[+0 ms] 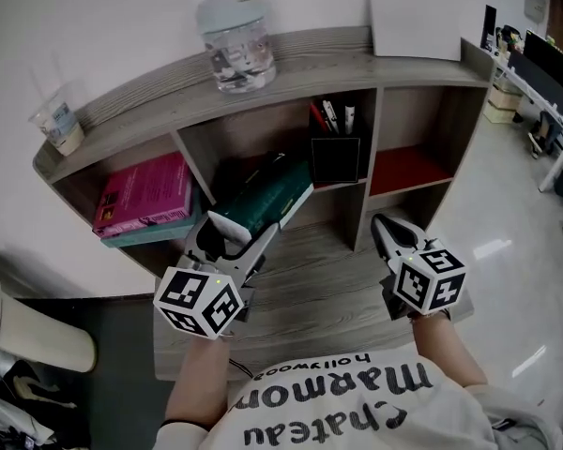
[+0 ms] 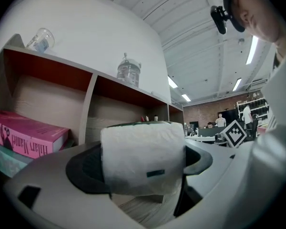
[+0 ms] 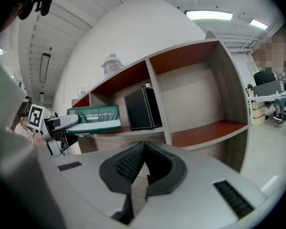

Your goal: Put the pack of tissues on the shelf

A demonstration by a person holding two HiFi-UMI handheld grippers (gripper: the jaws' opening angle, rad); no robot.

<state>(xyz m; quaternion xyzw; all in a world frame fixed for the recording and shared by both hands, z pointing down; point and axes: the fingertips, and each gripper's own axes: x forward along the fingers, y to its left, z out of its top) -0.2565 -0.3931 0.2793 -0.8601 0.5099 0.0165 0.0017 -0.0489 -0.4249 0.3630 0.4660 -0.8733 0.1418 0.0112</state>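
A green and white pack of tissues [image 1: 267, 198] is clamped in my left gripper [image 1: 236, 235], held out toward the middle compartment of the wooden shelf [image 1: 291, 62]. The left gripper view shows the pack's white end [image 2: 142, 157] filling the space between the jaws. In the right gripper view the same pack [image 3: 94, 119] hangs level with the middle shelf board, beside a black box [image 3: 142, 108]. My right gripper [image 1: 391, 235] is shut with nothing in it, low in front of the shelf's right section; its dark pads [image 3: 128, 166] meet.
A pink book [image 1: 144, 195] lies in the left compartment on a teal one. A black pen holder [image 1: 335, 155] stands in the middle compartment. A water bottle [image 1: 235, 36], a plastic cup [image 1: 58, 122] and a white sheet [image 1: 417, 26] sit on the shelf top. Office desks [image 1: 542, 73] stand at right.
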